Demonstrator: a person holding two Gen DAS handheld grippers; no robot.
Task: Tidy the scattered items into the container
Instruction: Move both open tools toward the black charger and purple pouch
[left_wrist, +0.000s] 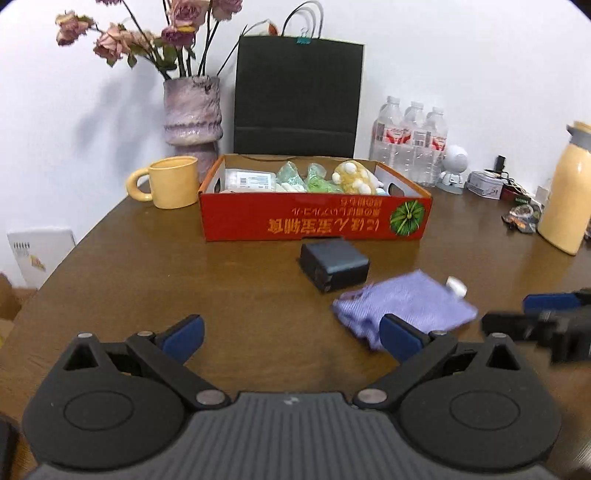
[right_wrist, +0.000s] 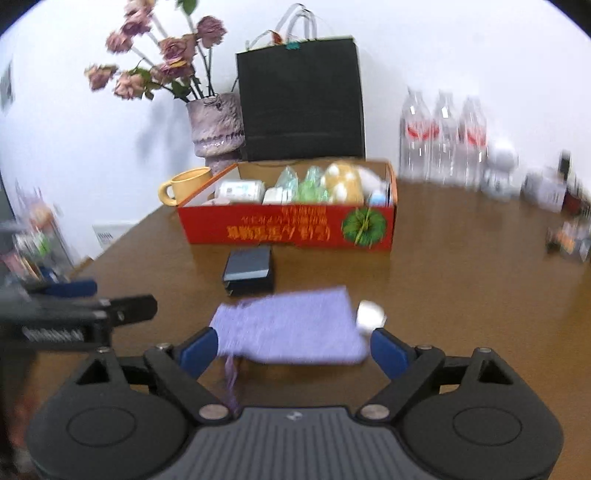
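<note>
Brown wood forms the worktop (left_wrist: 155, 266), backed by a white wall. Both claws are spread wide and grip nothing: the left claw (left_wrist: 291, 338) is held over bare wood, the right claw (right_wrist: 293, 350) brackets a purple pouch (right_wrist: 291, 326) lying flat. A small white item (right_wrist: 369, 314) is seen at the pouch's 3 o'clock, a dark box (right_wrist: 249, 269) at 11 o'clock. Beyond, at 12 o'clock, the red container (right_wrist: 291, 229) is already partly filled.

Even, soft indoor light. Vase (left_wrist: 192, 110) casts a faint shadow on the wall. Mild table (left_wrist: 184, 266) glare. Right view motion-blurred throughout; fisheye bends edges, corners dark.
</note>
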